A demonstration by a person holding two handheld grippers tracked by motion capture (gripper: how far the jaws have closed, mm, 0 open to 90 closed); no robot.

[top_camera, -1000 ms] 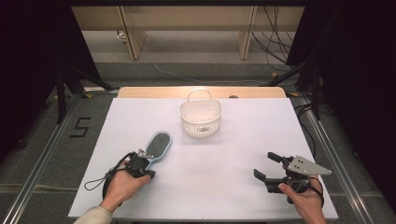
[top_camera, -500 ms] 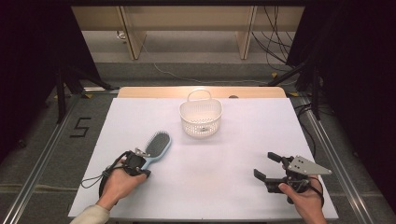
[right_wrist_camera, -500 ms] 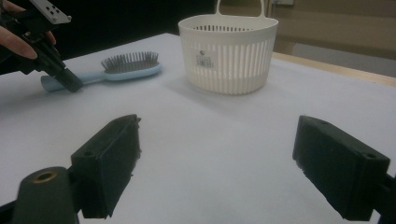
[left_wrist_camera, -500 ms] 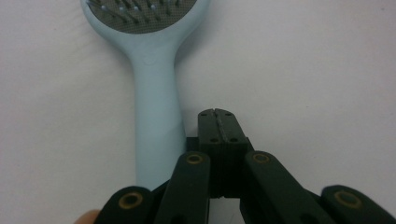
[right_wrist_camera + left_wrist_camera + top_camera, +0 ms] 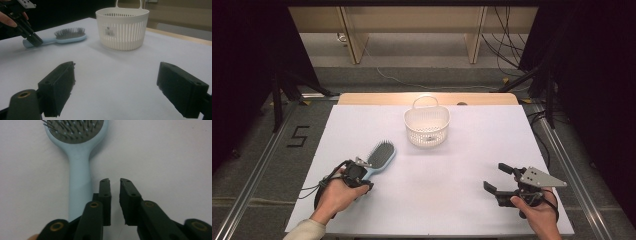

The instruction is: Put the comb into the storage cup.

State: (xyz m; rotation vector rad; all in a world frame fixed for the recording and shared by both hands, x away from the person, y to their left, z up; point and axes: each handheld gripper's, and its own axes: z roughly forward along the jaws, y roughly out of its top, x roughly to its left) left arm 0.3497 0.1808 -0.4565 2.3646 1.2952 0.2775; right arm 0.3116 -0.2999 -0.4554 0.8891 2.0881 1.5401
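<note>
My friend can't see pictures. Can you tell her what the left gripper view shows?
The left gripper reaches out over a white table, its two black jaws a small gap apart, having just been opening, with nothing between them. Just left of them lies a light blue plastic hairbrush, bristles up, its handle running down beside the left jaw.

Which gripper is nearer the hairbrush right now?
Left. The left gripper sits right at the hairbrush handle, jaws slightly apart beside it after just opening. The right gripper is far across the table, open and holding nothing.
</note>
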